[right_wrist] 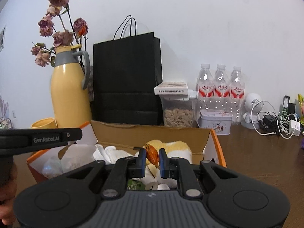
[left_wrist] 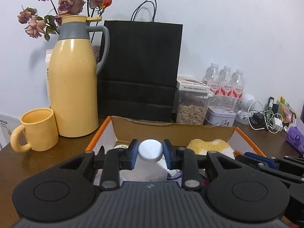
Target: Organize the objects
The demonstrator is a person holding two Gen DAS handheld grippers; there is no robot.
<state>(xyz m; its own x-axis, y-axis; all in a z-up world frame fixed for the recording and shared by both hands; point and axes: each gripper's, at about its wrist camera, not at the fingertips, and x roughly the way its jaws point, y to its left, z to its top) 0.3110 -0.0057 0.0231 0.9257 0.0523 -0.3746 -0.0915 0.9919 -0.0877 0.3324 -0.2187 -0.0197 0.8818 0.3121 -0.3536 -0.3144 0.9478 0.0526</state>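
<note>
An open cardboard box [left_wrist: 171, 129] with orange edges stands in front of me on the brown table. My left gripper [left_wrist: 150, 152] is shut on the white cap of a translucent plastic bottle [left_wrist: 150, 149], held over the box. In the right wrist view the box [right_wrist: 152, 134] holds white cloths [right_wrist: 112, 153] and a yellow-and-white towel [right_wrist: 176, 147]. My right gripper [right_wrist: 152, 161] is shut on an orange-brown dried bud [right_wrist: 152, 154] with pale petals hanging below it. The left gripper's black body [right_wrist: 41, 138] crosses that view at the left.
Behind the box stand a yellow thermos jug [left_wrist: 74, 87] with dried roses, a yellow mug [left_wrist: 38, 129], a black paper bag [left_wrist: 140, 72], a seed jar [left_wrist: 191, 110], a tin [left_wrist: 220, 116], three water bottles [left_wrist: 226, 81] and tangled cables [left_wrist: 266, 119]. A purple pack [left_wrist: 294, 138] lies far right.
</note>
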